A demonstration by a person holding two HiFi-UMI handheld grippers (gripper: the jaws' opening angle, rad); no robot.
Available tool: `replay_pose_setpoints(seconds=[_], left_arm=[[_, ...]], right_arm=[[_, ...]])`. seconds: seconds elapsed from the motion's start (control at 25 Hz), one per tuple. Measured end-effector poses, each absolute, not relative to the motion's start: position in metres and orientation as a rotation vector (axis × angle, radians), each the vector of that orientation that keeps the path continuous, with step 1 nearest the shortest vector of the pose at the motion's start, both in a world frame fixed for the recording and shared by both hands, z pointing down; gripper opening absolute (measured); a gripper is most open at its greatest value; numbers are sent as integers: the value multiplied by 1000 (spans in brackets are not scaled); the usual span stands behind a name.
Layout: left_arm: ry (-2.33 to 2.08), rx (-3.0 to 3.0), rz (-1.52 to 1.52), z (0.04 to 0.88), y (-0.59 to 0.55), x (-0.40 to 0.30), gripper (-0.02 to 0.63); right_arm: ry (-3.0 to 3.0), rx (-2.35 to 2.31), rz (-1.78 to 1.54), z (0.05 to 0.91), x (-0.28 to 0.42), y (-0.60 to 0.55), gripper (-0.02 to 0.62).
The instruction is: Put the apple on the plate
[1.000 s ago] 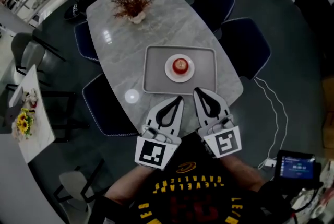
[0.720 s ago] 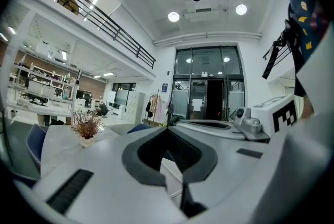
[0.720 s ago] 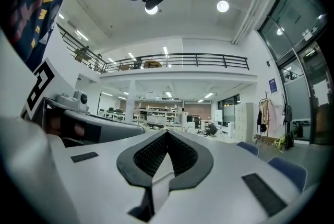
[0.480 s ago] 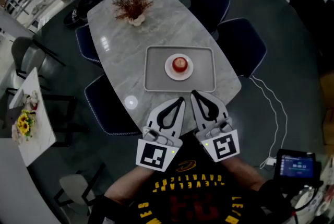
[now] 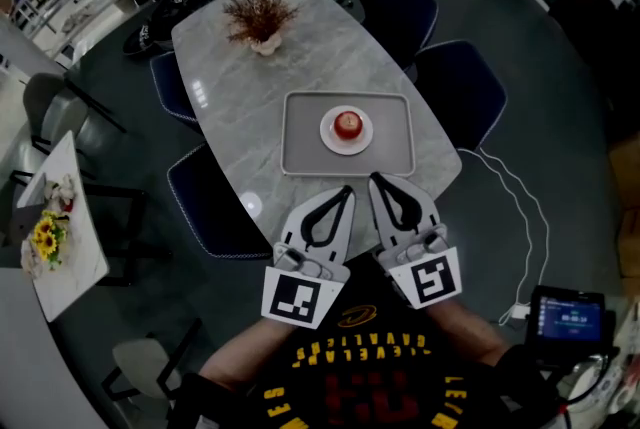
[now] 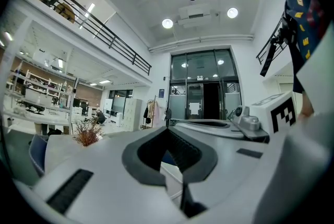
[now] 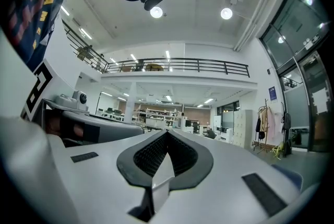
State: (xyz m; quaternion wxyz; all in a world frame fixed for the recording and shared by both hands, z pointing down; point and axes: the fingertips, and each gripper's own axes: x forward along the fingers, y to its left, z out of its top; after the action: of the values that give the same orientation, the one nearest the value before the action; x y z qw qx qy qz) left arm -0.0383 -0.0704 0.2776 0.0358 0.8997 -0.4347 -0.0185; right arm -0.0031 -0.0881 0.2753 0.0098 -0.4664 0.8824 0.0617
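Observation:
A red apple [image 5: 347, 124] rests on a small white plate [image 5: 328, 133], which stands in the middle of a grey tray [image 5: 300, 145] on the marble table [image 5: 300, 57]. Both grippers are held side by side at the table's near edge, just short of the tray and apart from the apple. My left gripper [image 5: 344, 190] is shut with nothing in it. My right gripper [image 5: 376, 178] is shut and empty too. The left gripper view shows my left gripper [image 6: 168, 129] with its jaws pressed together, and the right gripper view shows my right gripper [image 7: 167, 133] the same. Neither gripper view shows the apple.
A dried plant in a pot [image 5: 260, 17] stands at the table's far end. Dark blue chairs [image 5: 462, 87] ring the table, with one [image 5: 215, 207] at the left near the grippers. A small side table with yellow flowers [image 5: 45, 237] is at the far left.
The head view has shifted slightly. Both grippers stay shut in nearly the same place, and the apple has not moved on the plate.

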Motion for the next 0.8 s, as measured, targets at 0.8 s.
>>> replay_pose_setpoints(seconds=[0.8], left_arm=[[-1340, 2802, -65, 270, -68, -42, 2]], right_arm=[[2740, -1444, 212, 272, -6, -83, 6]])
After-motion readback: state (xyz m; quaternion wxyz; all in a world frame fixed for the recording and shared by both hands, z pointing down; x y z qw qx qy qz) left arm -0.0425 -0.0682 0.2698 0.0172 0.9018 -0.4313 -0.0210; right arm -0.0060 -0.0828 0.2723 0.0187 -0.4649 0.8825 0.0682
